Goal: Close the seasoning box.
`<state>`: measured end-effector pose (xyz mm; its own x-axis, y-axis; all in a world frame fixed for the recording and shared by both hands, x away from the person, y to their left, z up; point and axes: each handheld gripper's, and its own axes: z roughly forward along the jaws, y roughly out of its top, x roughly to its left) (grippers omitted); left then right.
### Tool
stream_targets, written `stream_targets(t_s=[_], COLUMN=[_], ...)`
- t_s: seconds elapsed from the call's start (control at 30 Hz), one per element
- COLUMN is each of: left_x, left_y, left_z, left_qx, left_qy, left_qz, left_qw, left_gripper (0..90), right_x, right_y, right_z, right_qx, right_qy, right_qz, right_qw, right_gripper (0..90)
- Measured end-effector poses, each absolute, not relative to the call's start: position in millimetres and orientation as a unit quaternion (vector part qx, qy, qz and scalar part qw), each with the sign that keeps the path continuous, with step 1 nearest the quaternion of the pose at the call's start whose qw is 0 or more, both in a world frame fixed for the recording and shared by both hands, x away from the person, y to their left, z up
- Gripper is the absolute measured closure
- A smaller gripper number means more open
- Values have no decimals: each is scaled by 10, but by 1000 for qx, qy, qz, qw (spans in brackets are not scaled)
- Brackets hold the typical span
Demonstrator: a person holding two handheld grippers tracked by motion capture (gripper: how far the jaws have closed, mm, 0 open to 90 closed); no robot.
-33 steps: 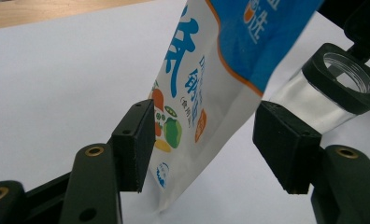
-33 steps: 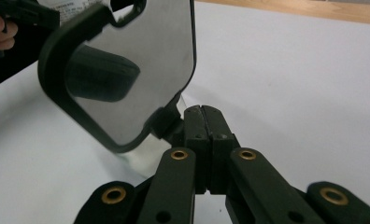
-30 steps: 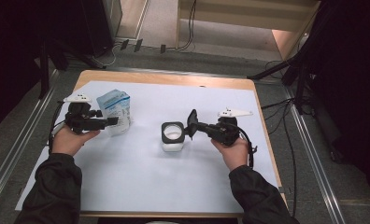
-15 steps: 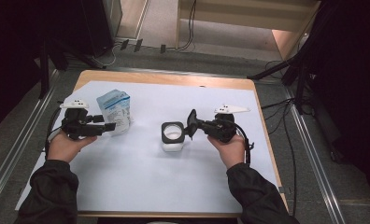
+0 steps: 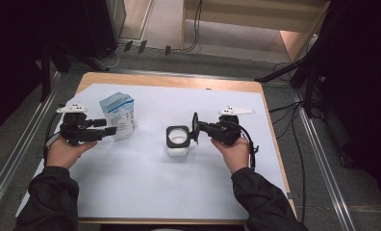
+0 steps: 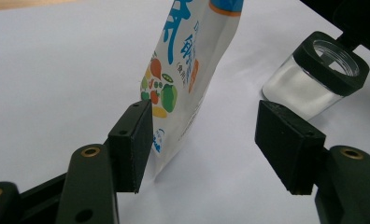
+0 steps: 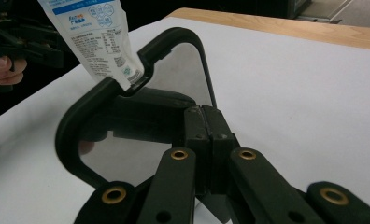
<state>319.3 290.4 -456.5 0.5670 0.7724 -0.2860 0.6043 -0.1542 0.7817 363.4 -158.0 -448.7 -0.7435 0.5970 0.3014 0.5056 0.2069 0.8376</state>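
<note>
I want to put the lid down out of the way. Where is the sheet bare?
Bare: the white sheet between the forearms, near edge, and behind the jar. Crowded: around the pouch by the left gripper, and the lid beside the jar.

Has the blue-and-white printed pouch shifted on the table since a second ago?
No. The blue-and-white printed pouch stands in the same spot, left of the clear jar with a black rim.

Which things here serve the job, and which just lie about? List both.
In use: white-and-blue printed plastic pouch, between the open jaws of the left hand-held gripper; clear square jar with black rim; black-framed clear lid, clamped in the right hand-held gripper.
Lying about: cables on the floor; pale wooden shelf behind the table.
</note>
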Motion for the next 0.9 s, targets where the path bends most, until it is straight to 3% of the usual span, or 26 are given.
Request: stream_targets(t_s=[0.9], left_x=[3198], left_y=[2952], left_z=[-4586], left_qx=[752], left_qy=[461], left_qz=[91], left_qw=[463], left_gripper=[377], right_x=[3643], right_y=[-1356], right_z=[-4531], right_qx=[324], right_qy=[803], right_qz=[499], right_qw=[43], right_gripper=[889])
